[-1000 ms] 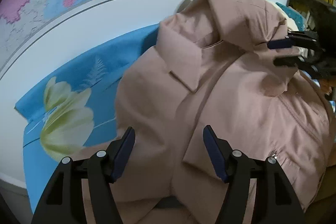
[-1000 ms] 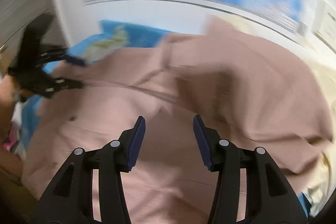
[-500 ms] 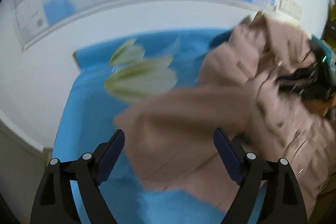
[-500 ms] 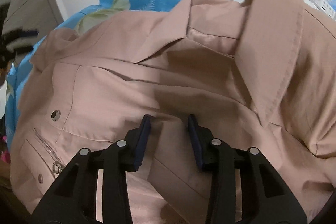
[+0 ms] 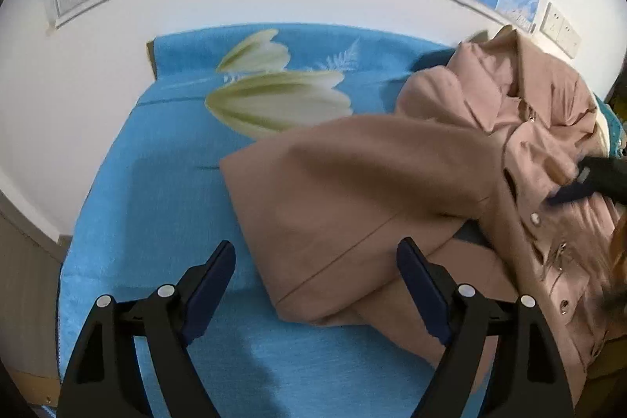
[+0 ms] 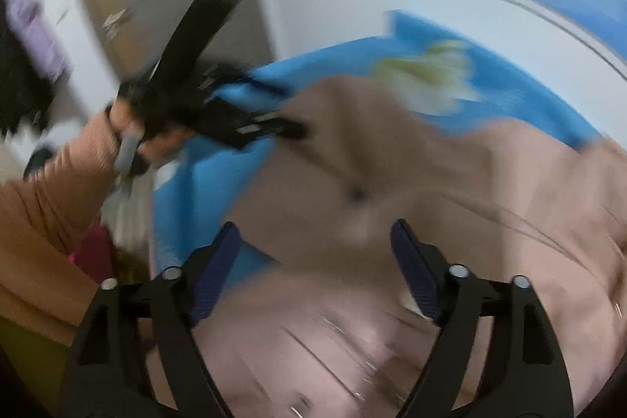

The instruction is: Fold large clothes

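While both claws gape, the left claw (image 5: 315, 285) frames the jacket (image 5: 352, 190) sleeve cuff.

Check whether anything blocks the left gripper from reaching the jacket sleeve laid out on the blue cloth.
Nothing visible does. The left gripper is open right over the end of the jacket sleeve, which lies flat on the blue cloth. The right gripper is over at the jacket's front, away from the sleeve end.

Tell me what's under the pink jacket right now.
The pink jacket lies on a blue flower-print blanket, which shows to its left and front. A dark gap shows under the folded sleeve. What lies beneath the jacket's body is covered. Both grippers, left and right, are open.
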The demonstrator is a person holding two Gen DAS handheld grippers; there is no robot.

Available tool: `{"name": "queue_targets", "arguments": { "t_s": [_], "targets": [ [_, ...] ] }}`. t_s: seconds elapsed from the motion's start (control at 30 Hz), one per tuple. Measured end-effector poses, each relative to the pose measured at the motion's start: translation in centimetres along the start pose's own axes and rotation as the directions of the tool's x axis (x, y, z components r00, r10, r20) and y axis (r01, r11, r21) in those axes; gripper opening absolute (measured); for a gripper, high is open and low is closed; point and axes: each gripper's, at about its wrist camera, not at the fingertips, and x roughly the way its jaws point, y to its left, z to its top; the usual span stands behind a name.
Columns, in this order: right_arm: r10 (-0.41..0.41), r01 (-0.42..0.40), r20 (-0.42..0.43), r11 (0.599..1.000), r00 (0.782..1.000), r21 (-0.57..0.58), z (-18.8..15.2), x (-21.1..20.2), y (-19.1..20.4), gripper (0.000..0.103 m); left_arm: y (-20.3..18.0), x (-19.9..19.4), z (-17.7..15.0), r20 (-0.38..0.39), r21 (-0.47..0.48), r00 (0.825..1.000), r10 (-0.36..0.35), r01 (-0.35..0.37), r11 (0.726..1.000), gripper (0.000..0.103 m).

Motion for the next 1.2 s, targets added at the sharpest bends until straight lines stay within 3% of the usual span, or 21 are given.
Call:
{"name": "queue_targets", "arguments": {
  "t_s": [0.1,0.2,0.23,0.27,0.3,0.33,0.4,0.47,0.53,0.6,0.63,0.7,0.77,0.83,0.9,1.03,1.07,1.1,1.13,1.17,1.2],
  "targets": [
    [-0.044,0.036,-0.093,0.996,0.995,-0.081,0.8,5.2,2.8,0.084,-0.5,-0.8,0.2,0.020,0.006,1.000,-0.007,0.007,1.000,0.082],
    [-0.105,0.094,-0.114,0.991,0.988,-0.098,1.2,8.0,3.4,0.070,-0.6,-1.7,0.2,0.042,0.005,0.999,-0.004,0.004,1.000,0.082],
    [-0.096,0.089,-0.102,0.994,0.990,-0.070,1.5,8.0,3.3,0.054,-0.4,-2.2,0.3,0.055,0.001,0.998,0.004,-0.004,1.000,0.082],
    [-0.080,0.076,-0.099,0.996,0.992,-0.049,1.7,7.7,3.1,0.025,-0.1,-2.6,0.3,0.066,-0.005,0.998,0.006,-0.005,1.000,0.082],
    [-0.051,0.049,-0.103,0.999,0.993,-0.020,2.1,7.3,2.9,0.012,0.3,-3.3,0.4,0.083,-0.013,0.996,0.011,-0.010,1.000,0.082],
    [0.032,-0.027,-0.096,0.998,0.995,0.052,3.0,6.7,2.3,0.006,0.7,-3.9,0.5,0.096,-0.020,0.995,0.019,-0.017,1.000,0.082],
    [0.195,-0.187,-0.028,0.968,0.980,0.167,3.6,4.4,1.2,0.006,2.1,-5.9,0.8,0.141,-0.050,0.989,0.049,-0.042,0.998,0.082],
    [0.330,-0.338,0.072,0.911,0.941,0.236,4.9,2.1,0.5,0.006,3.6,-8.3,0.9,0.192,-0.086,0.979,0.064,-0.049,0.995,0.082],
    [0.453,-0.493,0.199,0.830,0.869,0.261,6.5,-1.2,0.1,0.005,5.0,-10.6,1.0,0.247,-0.119,0.967,0.059,-0.030,0.992,0.082],
    [0.517,-0.596,0.313,0.759,0.797,0.262,7.0,-4.7,-0.9,0.005,5.9,-12.1,1.0,0.284,-0.150,0.958,0.037,0.006,0.989,0.082],
    [0.537,-0.643,0.380,0.722,0.753,0.254,7.0,-7.1,-1.6,0.005,6.2,-12.6,0.9,0.295,-0.158,0.955,0.015,0.033,0.987,0.082],
    [0.506,-0.663,0.490,0.715,0.710,0.222,6.1,-11.6,-3.2,0.005,5.5,-12.3,0.9,0.282,-0.147,0.959,0.032,0.010,0.989,0.082],
    [0.434,-0.648,0.571,0.722,0.697,0.243,4.3,-15.2,-5.3,0.005,4.4,-11.6,0.8,0.271,-0.114,0.962,0.020,0.012,0.993,0.082],
    [0.317,-0.620,0.633,0.707,0.707,0.339,0.6,-17.9,-8.4,0.005,2.8,-10.0,1.0,0.249,-0.078,0.968,-0.017,0.038,0.996,0.082],
    [0.238,-0.606,0.647,0.666,0.724,0.434,-3.0,-18.6,-11.1,0.005,1.0,-8.3,1.1,0.222,-0.033,0.973,-0.066,0.075,0.997,0.082],
    [-0.024,-0.433,0.538,0.564,0.843,0.703,-11.4,-18.0,-16.0,0.008,-3.9,-4.3,1.3,0.148,0.096,0.978,-0.151,0.137,0.986,0.082],
    [-0.079,-0.387,0.483,0.492,0.872,0.780,-14.5,-17.3,-17.4,0.008,-4.9,-3.5,1.2,0.129,0.126,0.980,-0.153,0.136,0.983,0.082],
    [-0.102,-0.346,0.437,0.463,0.894,0.816,-16.0,-16.7,-18.1,0.009,-6.2,-2.3,1.1,0.098,0.165,0.985,-0.145,0.127,0.978,0.082],
    [-0.166,-0.242,0.342,0.436,0.925,0.867,-17.7,-16.5,-18.5,0.024,-6.9,-1.5,1.0,0.076,0.186,0.988,-0.134,0.118,0.975,0.082],
    [-0.219,-0.171,0.280,0.413,0.935,0.894,-18.9,-16.7,-18.6,0.043,-7.8,-0.5,1.0,0.045,0.205,0.991,-0.128,0.116,0.972,0.082],
    [-0.231,-0.161,0.275,0.416,0.933,0.895,-19.5,-16.8,-18.1,0.048,-8.4,0.3,1.0,0.022,0.216,0.991,-0.131,0.123,0.969,0.082]
  ]
}}
